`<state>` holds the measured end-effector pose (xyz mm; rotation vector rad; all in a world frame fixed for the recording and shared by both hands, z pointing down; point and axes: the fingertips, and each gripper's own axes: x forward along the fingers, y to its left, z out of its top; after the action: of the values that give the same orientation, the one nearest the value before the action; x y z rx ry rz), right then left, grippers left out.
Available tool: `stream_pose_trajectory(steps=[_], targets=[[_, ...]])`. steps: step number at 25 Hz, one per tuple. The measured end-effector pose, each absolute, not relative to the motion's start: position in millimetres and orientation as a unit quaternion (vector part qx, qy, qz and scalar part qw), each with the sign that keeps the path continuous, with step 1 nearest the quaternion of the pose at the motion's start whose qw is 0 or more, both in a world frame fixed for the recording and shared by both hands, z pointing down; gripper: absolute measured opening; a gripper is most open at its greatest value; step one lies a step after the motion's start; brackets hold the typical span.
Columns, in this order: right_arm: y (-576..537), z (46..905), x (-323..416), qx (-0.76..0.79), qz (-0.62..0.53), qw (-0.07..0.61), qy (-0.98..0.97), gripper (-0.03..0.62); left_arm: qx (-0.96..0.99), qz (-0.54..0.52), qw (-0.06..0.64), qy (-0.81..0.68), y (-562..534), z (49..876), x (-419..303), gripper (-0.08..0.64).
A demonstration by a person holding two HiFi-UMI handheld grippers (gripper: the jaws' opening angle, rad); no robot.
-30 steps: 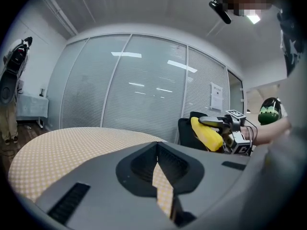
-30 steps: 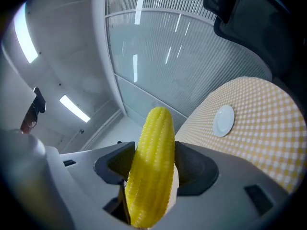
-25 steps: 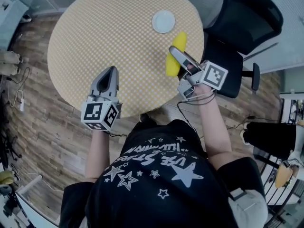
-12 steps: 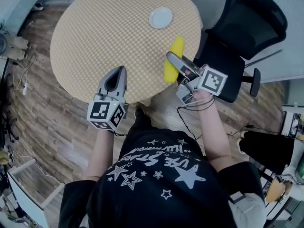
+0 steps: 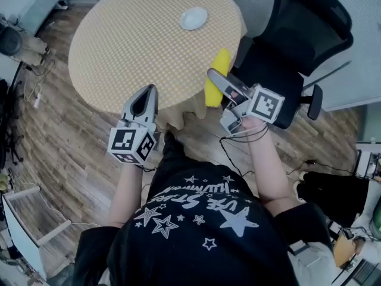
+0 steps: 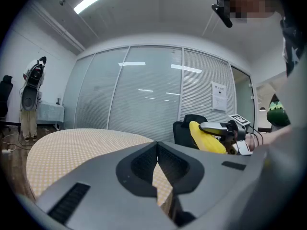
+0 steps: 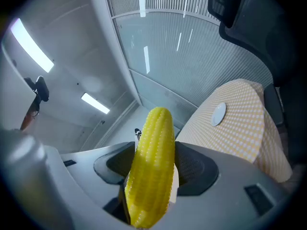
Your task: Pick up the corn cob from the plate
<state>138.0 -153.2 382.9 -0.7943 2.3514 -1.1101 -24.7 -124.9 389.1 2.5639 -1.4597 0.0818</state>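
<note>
A round table (image 5: 137, 46) stands on a wooden plank floor (image 5: 65, 136). A yellow-and-white checked cloth (image 5: 107, 70) covers its whole top and hangs over the rim all round. One small white plate (image 5: 193, 18) lies flat on the cloth, close to the far edge on the right-hand side, well apart from the near rim.

right gripper (image 5: 214, 78) grips yellow corn cob (image 5: 221, 62) over the right edge of the round checked table (image 5: 119, 46), well apart from the empty white plate (image 5: 193, 18). left gripper (image 5: 147, 93) at near edge, jaws together. black chair (image 5: 297, 34) alongside.
</note>
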Motion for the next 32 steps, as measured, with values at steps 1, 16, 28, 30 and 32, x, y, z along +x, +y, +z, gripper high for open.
stream_pose_trajectory(steps=[1, 16, 28, 30, 32], targets=[[-145, 382, 143, -0.284, -0.399, 0.209, 0.847, 0.264, 0.865, 0.025, 0.093, -0.492, -117, 388, -18, 0.008], [-11, 358, 180, -0.255, -0.371, 0.224, 0.864, 0.264, 0.870, 0.012, 0.054, -0.490, 10, 364, 27, 0.008], [25, 350, 196, -0.270, -0.368, 0.219, 0.862, 0.264, 0.874, -0.002, 0.043, -0.484, 41, 347, 42, 0.008], [31, 348, 185, -0.269, -0.371, 0.221, 0.861, 0.264, 0.874, 0.000, 0.035, -0.484, 48, 342, 33, 0.008], [31, 355, 184, -0.269, -0.375, 0.225, 0.858, 0.264, 0.874, 0.004, 0.031, -0.485, 49, 345, 32, 0.008]])
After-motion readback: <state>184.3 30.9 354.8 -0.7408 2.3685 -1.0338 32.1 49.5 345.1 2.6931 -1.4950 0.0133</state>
